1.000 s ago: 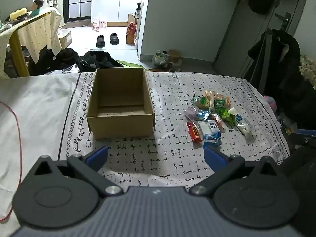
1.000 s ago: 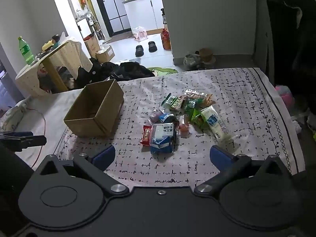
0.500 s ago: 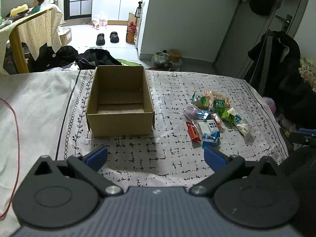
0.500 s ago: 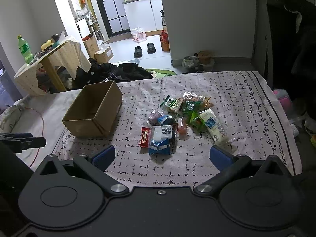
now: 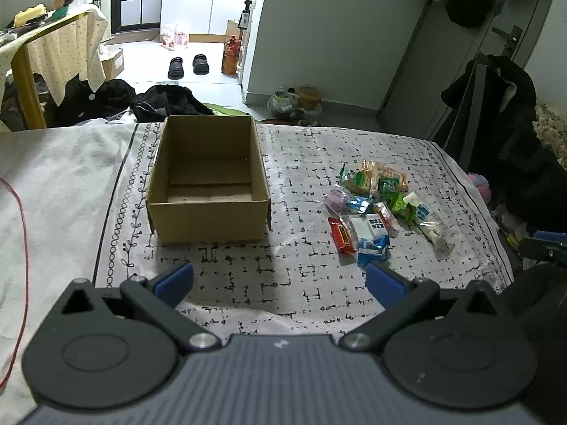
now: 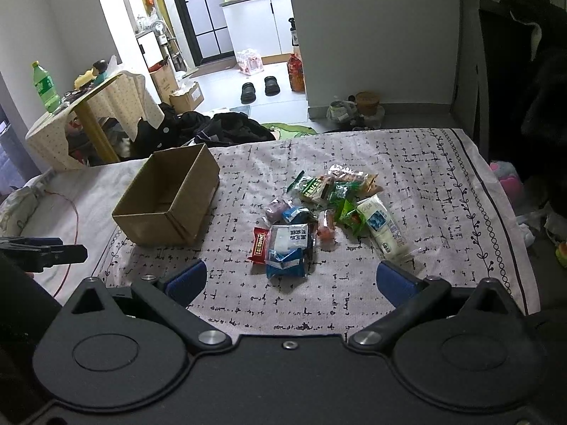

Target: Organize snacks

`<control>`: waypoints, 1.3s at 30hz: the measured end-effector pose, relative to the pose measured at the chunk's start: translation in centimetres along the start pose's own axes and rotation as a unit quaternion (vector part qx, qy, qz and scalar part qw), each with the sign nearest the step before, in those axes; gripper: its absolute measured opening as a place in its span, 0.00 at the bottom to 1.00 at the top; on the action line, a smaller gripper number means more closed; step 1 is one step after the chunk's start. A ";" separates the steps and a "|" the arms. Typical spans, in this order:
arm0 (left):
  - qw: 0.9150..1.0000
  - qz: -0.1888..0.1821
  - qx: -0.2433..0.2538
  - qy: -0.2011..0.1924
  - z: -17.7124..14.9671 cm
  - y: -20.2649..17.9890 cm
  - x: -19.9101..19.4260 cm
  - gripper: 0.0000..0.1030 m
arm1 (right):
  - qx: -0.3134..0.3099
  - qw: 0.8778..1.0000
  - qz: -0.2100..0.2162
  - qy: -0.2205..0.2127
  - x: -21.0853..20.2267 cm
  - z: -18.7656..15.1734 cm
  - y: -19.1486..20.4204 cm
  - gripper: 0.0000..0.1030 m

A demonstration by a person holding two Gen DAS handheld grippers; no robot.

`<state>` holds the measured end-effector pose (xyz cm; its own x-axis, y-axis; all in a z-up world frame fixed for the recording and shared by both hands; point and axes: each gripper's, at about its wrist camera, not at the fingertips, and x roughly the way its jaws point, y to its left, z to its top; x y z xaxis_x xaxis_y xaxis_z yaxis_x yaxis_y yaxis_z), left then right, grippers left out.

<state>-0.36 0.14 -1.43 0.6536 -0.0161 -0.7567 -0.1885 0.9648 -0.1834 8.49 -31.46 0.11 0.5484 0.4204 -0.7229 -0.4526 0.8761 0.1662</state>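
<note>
Both claws wide open, empty: left claw (image 5: 280, 278), right claw (image 6: 290, 278); snack pile (image 6: 319, 212) on bedspread (image 6: 443, 184), right of empty cardboard box (image 5: 209, 180); suggest right claw takes nearest blue-white packet (image 6: 287, 248) first, pinching across its middle.

beyond the blue fingertips (image 5: 175, 278) lie a plain brown cardboard box (image 5: 209, 184), a white cloth (image 5: 304, 163) with black dashes, and red, blue, green snack packets (image 6: 319, 212).

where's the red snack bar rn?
On the patterned cloth, the red snack bar lies at the pile's left edge, against the blue-white packet, right of the cardboard box.
</note>
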 end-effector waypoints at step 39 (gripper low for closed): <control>1.000 -0.011 0.000 -0.003 0.3 0.2 0.2 1.00 | -0.005 1.000 -0.010 -0.004 -0.1 0.2 0.0 1.00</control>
<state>-0.05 0.38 -1.41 0.6623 -0.0351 -0.7484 -0.1751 0.9640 -0.2001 8.62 -31.44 0.33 0.5633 0.4042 -0.7206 -0.4486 0.8820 0.1441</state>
